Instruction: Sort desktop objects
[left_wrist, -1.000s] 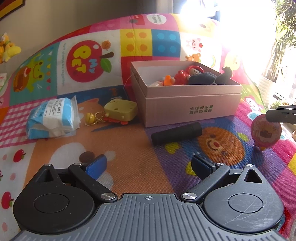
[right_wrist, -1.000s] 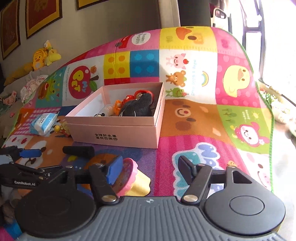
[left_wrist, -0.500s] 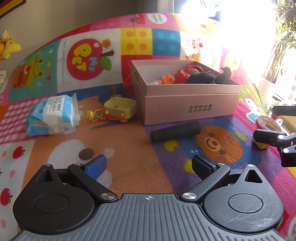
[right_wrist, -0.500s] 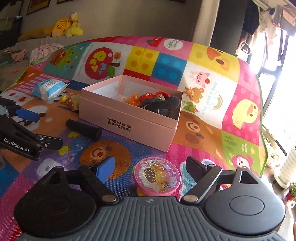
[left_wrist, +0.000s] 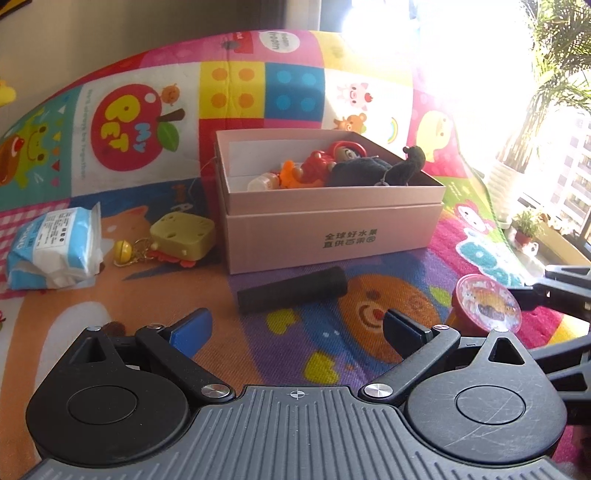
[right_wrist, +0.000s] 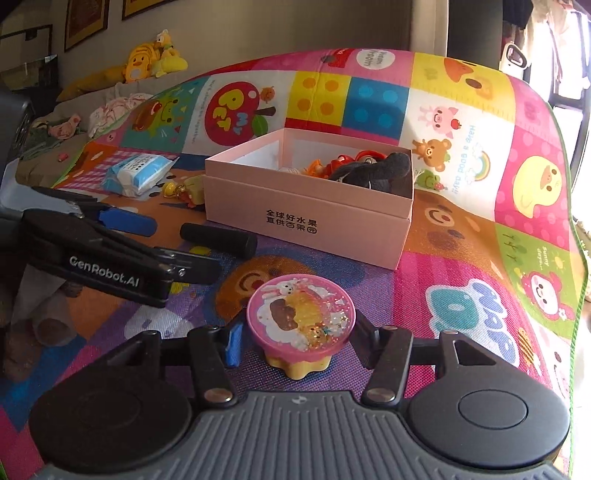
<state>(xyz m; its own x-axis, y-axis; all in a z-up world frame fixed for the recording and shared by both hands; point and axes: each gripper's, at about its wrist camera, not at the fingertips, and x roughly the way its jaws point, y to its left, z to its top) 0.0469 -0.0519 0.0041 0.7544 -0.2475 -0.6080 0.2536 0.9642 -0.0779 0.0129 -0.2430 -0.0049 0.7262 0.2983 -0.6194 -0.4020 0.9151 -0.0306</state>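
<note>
Closing my right claw (right_wrist: 295, 341) around the pink round cupcake-shaped toy with a yellow base (right_wrist: 300, 320), I have the toy sitting upright directly between the two fingers, on the colourful cartoon play mat (right_wrist: 480, 236); the jaws are about half open and narrowing, and I cannot tell whether the pads press on it yet. From this claw the open pink cardboard box (right_wrist: 314, 221) lies straight ahead and a little left, already holding a red figure and a dark plush, so I judge the lift must carry the toy forward over the box's near wall. My left claw (left_wrist: 295, 326) hangs wide open and empty, just to the left of the toy. Ahead of it, the black foam cylinder (left_wrist: 291, 290) lies crosswise, in front of the box. Farther left of that claw sit the yellow cheese-shaped keychain toy (left_wrist: 183, 234) and the blue-and-white tissue pack (left_wrist: 55, 247).
</note>
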